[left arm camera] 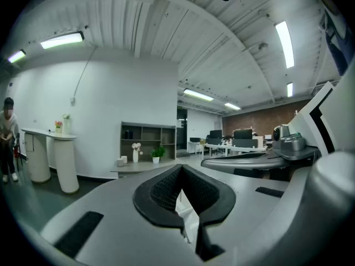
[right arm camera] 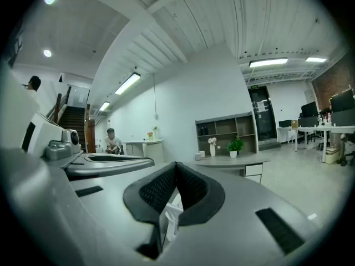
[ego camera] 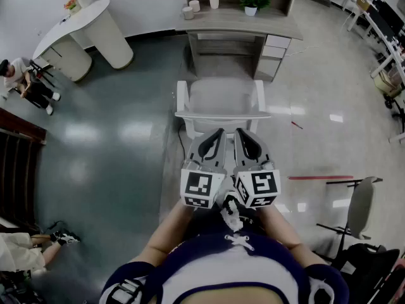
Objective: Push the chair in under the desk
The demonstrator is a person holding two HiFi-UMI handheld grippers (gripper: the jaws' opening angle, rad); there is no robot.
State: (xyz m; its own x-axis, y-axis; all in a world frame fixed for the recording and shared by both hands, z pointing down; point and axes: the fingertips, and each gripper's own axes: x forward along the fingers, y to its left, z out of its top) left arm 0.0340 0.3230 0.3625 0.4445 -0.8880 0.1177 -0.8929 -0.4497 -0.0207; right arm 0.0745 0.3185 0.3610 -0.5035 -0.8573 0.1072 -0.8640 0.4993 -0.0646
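A white chair (ego camera: pixel 221 100) stands pulled out in front of the grey desk (ego camera: pixel 240 24), its back rail nearest me. My left gripper (ego camera: pixel 216 137) and right gripper (ego camera: pixel 243 137) are side by side just behind that rail, pointing at the desk. Both are shut with nothing between the jaws. In the left gripper view the shut left gripper (left arm camera: pixel 180 175) faces the desk (left arm camera: pixel 141 168), and a strip of the white chair (left arm camera: pixel 188 218) shows below the tips. The right gripper (right arm camera: pixel 176 172) likewise faces the desk (right arm camera: pixel 230 161) with the chair (right arm camera: pixel 169 215) just beneath. Whether the tips touch the rail is hidden.
A vase, cups and a potted plant (ego camera: pixel 253 2) sit on the desk. A curved white counter (ego camera: pixel 82 37) and a seated person (ego camera: pixel 25 81) are at the left. Another chair (ego camera: pixel 361 208) and a red floor line (ego camera: pixel 319 177) lie at the right.
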